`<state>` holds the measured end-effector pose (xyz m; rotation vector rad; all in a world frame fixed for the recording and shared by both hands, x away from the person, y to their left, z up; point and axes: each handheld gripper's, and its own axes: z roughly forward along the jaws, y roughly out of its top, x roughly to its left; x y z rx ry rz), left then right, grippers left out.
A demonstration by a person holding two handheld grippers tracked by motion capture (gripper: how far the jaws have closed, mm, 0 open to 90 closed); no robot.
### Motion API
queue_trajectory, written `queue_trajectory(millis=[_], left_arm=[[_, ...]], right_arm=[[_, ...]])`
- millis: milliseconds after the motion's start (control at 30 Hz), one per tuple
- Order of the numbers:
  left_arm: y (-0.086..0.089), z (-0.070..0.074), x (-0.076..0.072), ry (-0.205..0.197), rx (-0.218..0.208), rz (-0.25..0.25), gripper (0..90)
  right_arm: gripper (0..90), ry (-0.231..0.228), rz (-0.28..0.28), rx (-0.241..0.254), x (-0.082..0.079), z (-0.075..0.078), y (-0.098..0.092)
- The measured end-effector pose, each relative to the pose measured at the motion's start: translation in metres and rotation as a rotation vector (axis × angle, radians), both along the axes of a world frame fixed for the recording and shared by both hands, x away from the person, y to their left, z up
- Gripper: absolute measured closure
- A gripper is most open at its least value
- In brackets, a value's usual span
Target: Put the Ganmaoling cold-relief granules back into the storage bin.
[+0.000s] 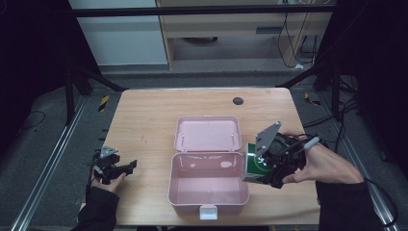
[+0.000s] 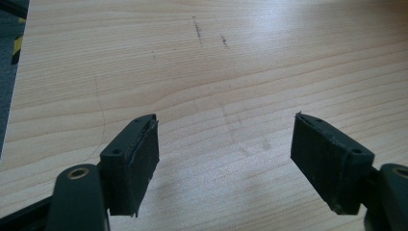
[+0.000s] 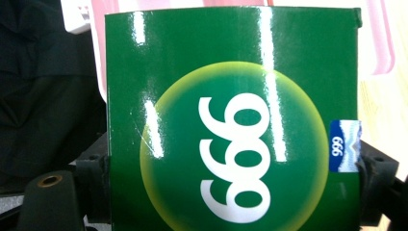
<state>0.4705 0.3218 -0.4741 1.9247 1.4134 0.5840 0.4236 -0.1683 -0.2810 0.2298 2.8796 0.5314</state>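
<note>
- Right gripper (image 1: 267, 169): I have it clamped on the green box (image 3: 233, 120), held at the right rim of the open pink case (image 1: 208, 185).
- Left gripper (image 2: 226, 163): jaws spread, idle above bare wood at the near left.
- Step, as I judge it: loading the case. Next: carry left, lower, release.
- Surface: pale wooden table (image 1: 144, 120); dim room beyond.

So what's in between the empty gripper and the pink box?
Nothing but bare wood. In the high view, the left gripper and the pink box have just the table between them.
</note>
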Motion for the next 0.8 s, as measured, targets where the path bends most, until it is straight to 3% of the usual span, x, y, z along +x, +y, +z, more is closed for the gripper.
queue_trajectory(millis=[800], left_arm=[[0.001,0.001,0.000,-0.003,0.000,0.000,24.3]], right_arm=[[16.2,0.033,0.057,-0.035,0.008,-0.009,0.050]])
